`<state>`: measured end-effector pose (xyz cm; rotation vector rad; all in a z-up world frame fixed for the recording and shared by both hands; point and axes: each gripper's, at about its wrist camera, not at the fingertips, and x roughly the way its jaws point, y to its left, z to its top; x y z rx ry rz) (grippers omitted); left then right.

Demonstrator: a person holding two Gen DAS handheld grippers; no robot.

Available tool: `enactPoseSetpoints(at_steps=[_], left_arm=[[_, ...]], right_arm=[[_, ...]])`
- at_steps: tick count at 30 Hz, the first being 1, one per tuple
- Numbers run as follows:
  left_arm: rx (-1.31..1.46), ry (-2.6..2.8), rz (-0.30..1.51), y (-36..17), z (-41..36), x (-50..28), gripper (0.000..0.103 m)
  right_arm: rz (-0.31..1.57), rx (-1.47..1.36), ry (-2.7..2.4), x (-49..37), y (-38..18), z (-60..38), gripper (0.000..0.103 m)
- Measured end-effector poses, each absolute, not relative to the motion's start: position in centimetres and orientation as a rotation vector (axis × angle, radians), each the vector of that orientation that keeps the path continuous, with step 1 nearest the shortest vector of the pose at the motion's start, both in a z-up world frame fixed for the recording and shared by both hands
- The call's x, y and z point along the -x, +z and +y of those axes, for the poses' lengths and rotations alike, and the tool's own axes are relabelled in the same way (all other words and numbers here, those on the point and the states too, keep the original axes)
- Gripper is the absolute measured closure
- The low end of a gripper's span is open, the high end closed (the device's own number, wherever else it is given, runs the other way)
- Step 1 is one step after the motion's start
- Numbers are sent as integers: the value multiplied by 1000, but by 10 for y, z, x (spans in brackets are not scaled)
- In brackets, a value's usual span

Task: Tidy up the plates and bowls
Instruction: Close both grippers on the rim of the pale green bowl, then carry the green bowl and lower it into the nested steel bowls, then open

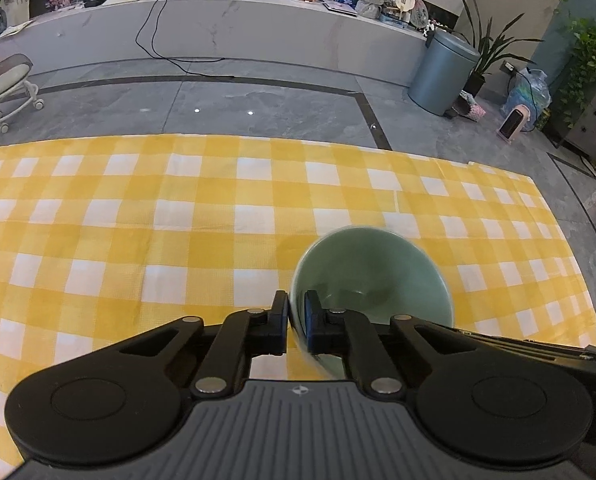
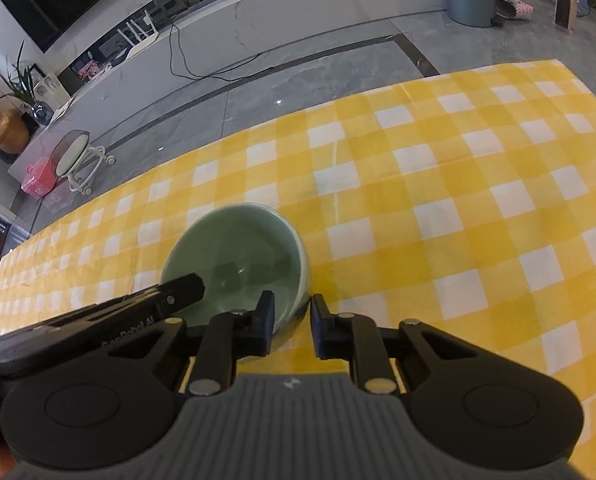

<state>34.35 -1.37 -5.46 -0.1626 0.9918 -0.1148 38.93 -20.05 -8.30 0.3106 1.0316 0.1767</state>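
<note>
A pale green bowl (image 1: 372, 276) sits upright on the yellow checked tablecloth (image 1: 138, 220). My left gripper (image 1: 296, 312) is shut on the bowl's left rim, one finger outside and one inside. In the right wrist view the same bowl (image 2: 234, 252) lies left of centre. My right gripper (image 2: 292, 312) straddles its right rim with the jaws a little apart, the left finger inside the bowl and the right finger outside; the rim does not look pinched. The left gripper's finger (image 2: 178, 294) reaches into the bowl from the left. No plates are in view.
The tablecloth (image 2: 458, 200) covers the table to its far edge. Beyond lie a grey tiled floor, a small wheeled stool (image 1: 10, 88), a grey bin (image 1: 442, 72), potted plants and a long white counter with a trailing black cable (image 1: 158, 32).
</note>
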Motion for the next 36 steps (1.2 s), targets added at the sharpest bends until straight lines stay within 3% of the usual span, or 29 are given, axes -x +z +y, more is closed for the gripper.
enactPoseSetpoints(at_steps=[16, 36], left_arm=[[144, -94, 1020, -28, -19, -307, 96], [226, -55, 1069, 76, -30, -176, 96]], right_arm=[[1089, -286, 161, -359, -68, -200, 95], [1032, -181, 241, -203, 48, -207, 96]])
